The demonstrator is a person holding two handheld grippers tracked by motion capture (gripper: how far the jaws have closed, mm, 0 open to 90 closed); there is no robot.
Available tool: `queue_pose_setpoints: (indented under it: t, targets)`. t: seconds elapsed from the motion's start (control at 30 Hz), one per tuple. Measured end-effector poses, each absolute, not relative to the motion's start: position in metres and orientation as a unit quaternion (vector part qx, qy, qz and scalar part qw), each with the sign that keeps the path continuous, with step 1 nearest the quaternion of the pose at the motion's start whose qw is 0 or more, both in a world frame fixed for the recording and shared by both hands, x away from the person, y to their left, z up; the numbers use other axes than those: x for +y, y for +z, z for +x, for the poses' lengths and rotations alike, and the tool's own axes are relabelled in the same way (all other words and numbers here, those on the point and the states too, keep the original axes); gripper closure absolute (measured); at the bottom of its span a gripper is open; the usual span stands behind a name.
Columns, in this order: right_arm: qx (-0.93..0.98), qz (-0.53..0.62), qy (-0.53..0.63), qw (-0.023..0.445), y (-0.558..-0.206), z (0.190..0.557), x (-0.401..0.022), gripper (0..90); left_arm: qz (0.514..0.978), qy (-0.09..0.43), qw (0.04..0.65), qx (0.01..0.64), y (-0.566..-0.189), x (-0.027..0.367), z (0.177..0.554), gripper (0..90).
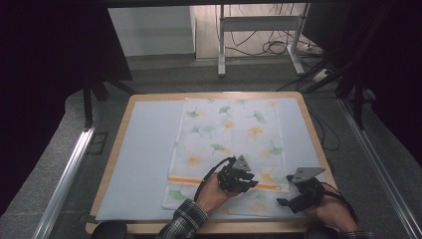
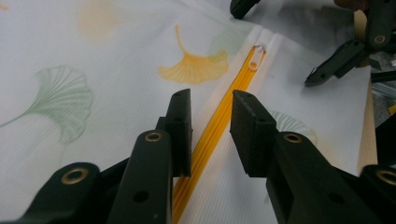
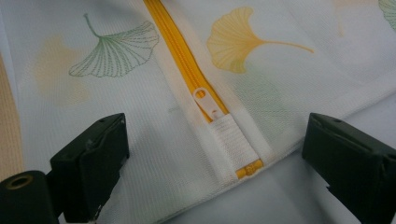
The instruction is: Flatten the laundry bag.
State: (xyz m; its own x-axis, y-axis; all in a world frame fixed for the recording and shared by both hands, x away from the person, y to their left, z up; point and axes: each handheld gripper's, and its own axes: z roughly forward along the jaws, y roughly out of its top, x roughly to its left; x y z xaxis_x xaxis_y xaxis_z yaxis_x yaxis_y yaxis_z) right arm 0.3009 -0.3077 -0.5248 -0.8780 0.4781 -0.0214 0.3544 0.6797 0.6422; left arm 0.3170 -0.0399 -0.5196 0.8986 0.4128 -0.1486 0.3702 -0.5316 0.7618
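Beside the laundry bag's point(image 1: 229, 149) orange zipper point(image 2: 212, 135), both grippers' jaws stand apart, gripping nothing.

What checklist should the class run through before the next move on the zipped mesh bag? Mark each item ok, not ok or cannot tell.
1. Mesh bag lies flat on the table: ok.
2. Yellow zipper is closed up to its end: ok.
3. White zipper pull is in plain sight between the right tongs: ok.
4. Right tongs grip the pull: not ok, they stand wide open.
5. Left tongs straddle the zipper line: ok.
6. Left tongs pinch the fabric: cannot tell.
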Motion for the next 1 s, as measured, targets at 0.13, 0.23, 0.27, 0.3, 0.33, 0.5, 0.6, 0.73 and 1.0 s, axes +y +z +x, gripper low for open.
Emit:
queue_pose_setpoints:
  t: [0.13,0.23,0.27,0.3,0.33,0.5,0.6,0.73,1.0]
  targets:
    - [0.911,0.229,0.33,0.095,-0.525,0.301,-0.308,7.2,0.876,0.031,0.427,0.223,-0.52,-0.041,0.315,65.1]
    - [0.911,0.229,0.329,0.095,-0.524,0.301,-0.308,7.8,0.876,0.053,0.42,0.234,-0.52,-0.027,0.315,54.2]
    - [0.911,0.229,0.329,0.095,-0.524,0.301,-0.308,7.8,0.876,0.053,0.42,0.234,-0.52,-0.027,0.315,50.5]
    - [0.911,0.23,0.328,0.094,-0.524,0.301,-0.307,8.4,0.875,0.06,0.418,0.238,-0.52,-0.021,0.316,50.5]
    - [0.912,0.231,0.326,0.095,-0.523,0.301,-0.307,9.5,0.872,0.068,0.416,0.247,-0.52,-0.014,0.316,47.6]
    - [0.906,0.253,0.327,0.096,-0.52,0.303,-0.31,16.6,0.857,0.112,0.395,0.311,-0.517,0.054,0.323,40.9]
    - [0.903,0.259,0.327,0.1,-0.519,0.305,-0.311,18.1,0.847,0.108,0.404,0.329,-0.516,0.075,0.324,40.5]
    - [0.905,0.25,0.328,0.102,-0.519,0.307,-0.311,20.2,0.844,0.085,0.431,0.309,-0.511,0.071,0.319,43.6]
    - [0.909,0.237,0.327,0.102,-0.52,0.305,-0.309,19.6,0.88,0.056,0.417,0.221,-0.513,-0.017,0.313,66.3]
